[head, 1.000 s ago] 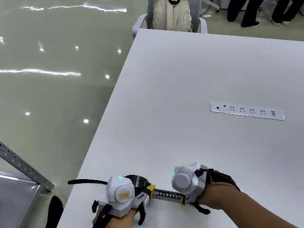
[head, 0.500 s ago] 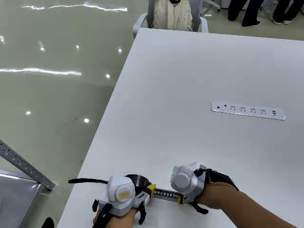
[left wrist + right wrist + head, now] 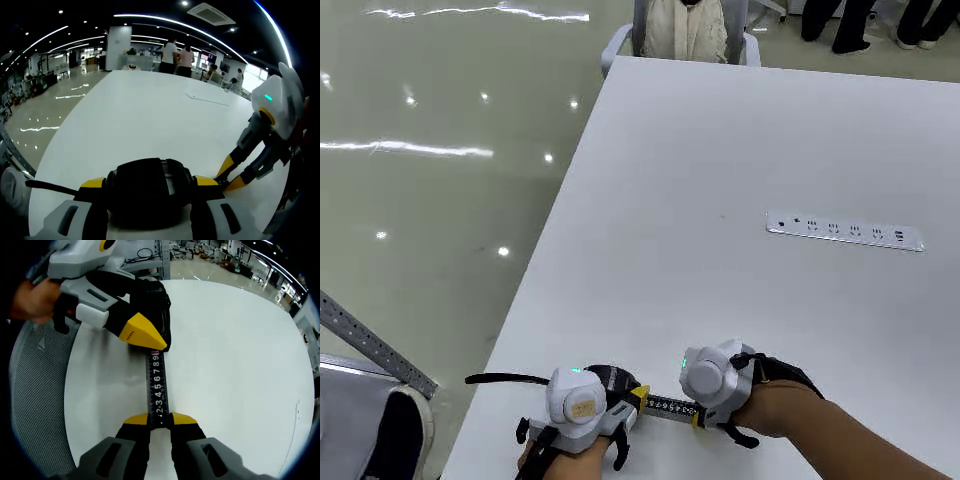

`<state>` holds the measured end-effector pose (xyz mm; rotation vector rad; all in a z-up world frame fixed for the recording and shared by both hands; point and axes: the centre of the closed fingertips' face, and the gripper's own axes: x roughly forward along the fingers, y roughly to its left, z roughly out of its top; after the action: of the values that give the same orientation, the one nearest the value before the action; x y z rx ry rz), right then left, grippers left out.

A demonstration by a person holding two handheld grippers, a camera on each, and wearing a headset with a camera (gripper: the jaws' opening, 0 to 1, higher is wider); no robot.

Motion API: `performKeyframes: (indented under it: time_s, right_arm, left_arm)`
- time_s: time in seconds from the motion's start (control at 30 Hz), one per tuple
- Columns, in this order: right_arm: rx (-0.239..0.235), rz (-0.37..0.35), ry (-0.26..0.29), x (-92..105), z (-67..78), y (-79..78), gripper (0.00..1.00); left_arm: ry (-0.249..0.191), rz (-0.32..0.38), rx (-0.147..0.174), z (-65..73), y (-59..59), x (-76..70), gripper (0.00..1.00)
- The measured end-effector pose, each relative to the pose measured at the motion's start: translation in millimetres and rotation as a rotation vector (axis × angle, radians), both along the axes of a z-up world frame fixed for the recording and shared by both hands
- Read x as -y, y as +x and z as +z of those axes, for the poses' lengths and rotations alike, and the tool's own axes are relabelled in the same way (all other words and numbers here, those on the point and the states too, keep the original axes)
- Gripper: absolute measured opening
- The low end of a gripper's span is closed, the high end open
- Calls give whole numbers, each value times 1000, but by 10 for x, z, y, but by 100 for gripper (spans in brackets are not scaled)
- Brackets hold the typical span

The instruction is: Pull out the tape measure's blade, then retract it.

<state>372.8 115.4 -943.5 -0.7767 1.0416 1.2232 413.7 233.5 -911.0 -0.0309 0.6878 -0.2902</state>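
Observation:
A black tape measure case point(image 3: 149, 187) sits near the white table's point(image 3: 740, 150) front left corner, with my left gripper point(image 3: 150, 181) shut on its sides. In the head view the case point(image 3: 610, 380) shows beside that gripper point(image 3: 623, 402). A short length of yellow blade point(image 3: 156, 382), numbered up to about 9, runs from the case point(image 3: 150, 300) to my right gripper point(image 3: 160, 418), which is shut on the blade's end. In the head view the blade point(image 3: 670, 406) spans the small gap to the right gripper point(image 3: 700, 414).
A white power strip point(image 3: 845, 232) lies flat on the table's right side. A chair with a light jacket point(image 3: 685, 30) stands at the far end. The table's left edge point(image 3: 535, 270) drops to shiny floor. A grey mesh seat point(image 3: 35, 405) is close behind the case.
The right gripper has edged slightly towards the case, so the exposed blade looks a little shorter. The left gripper and the case hold their place; the head camera shifted slightly.

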Motion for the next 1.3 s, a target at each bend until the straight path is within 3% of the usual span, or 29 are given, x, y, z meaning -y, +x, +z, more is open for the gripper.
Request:
performKeyframes:
  time_s: [1.3]
  right_arm:
    - [27, 13, 63, -219, 9, 21, 16]
  left_arm:
    - [0, -7, -3, 0, -4, 4, 63]
